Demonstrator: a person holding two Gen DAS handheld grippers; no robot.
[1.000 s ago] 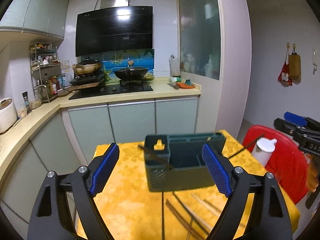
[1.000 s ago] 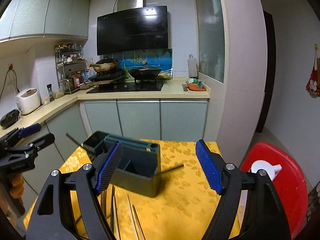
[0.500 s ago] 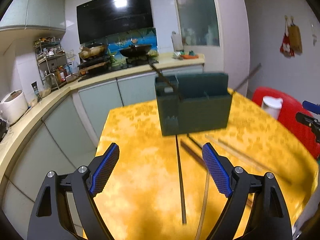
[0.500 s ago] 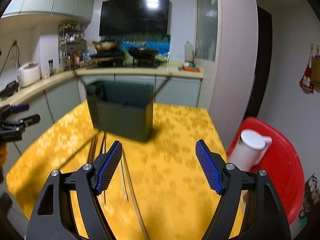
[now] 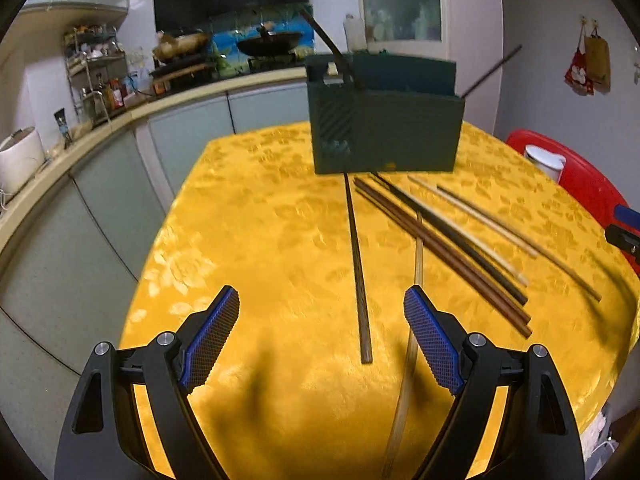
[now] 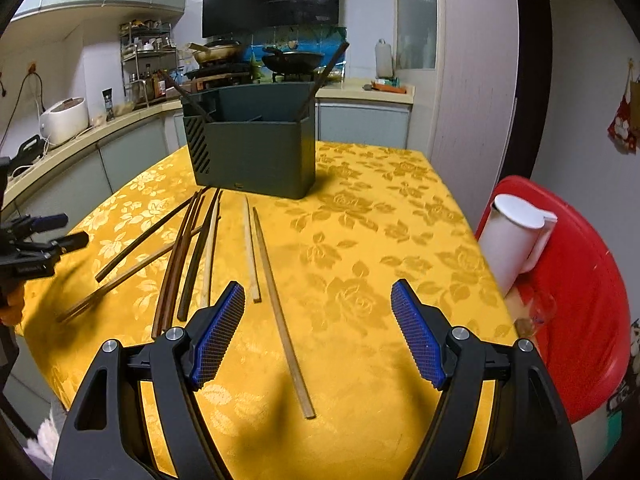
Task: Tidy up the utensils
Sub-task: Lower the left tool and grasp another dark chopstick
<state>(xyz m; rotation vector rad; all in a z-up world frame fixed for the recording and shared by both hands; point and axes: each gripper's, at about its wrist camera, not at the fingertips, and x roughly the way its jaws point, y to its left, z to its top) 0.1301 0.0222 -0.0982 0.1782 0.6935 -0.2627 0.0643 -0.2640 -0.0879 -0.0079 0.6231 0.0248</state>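
We're low over the yellow worktop [image 6: 360, 240] now, and everything here turns on the dark green utensil holder [image 6: 252, 152] standing at the far side, because every loose chopstick lies on the near side of it, long axis running from the holder's foot back toward us. Left tool [image 5: 320, 340] first: the dark chopstick [image 5: 358, 272] starts right at the holder's base and runs almost straight at us, its near end lying between the two blue pads, closer to the right-hand one. A pale translucent stick [image 5: 404, 400] passes just inside that right-hand pad too. So the left hand looks nearest to that dark one, and we'd judge a pinch across its width is what the coming move calls for. Right tool [image 6: 318, 336] next: the long pale chopstick [image 6: 280, 312] angles from the holder side down to a near end between its pads, with a shorter pale one [image 6: 251, 252] just beside it toward the holder. The brown and black sticks [image 6: 180, 264] fan out beyond the left-hand pad. Both tools are spread wide and carrying nothing, pads clear of the cloth as far as we can tell. Two dark sticks [image 6: 324, 76] already lean out of the holder's ends, so that's where these look to be headed.
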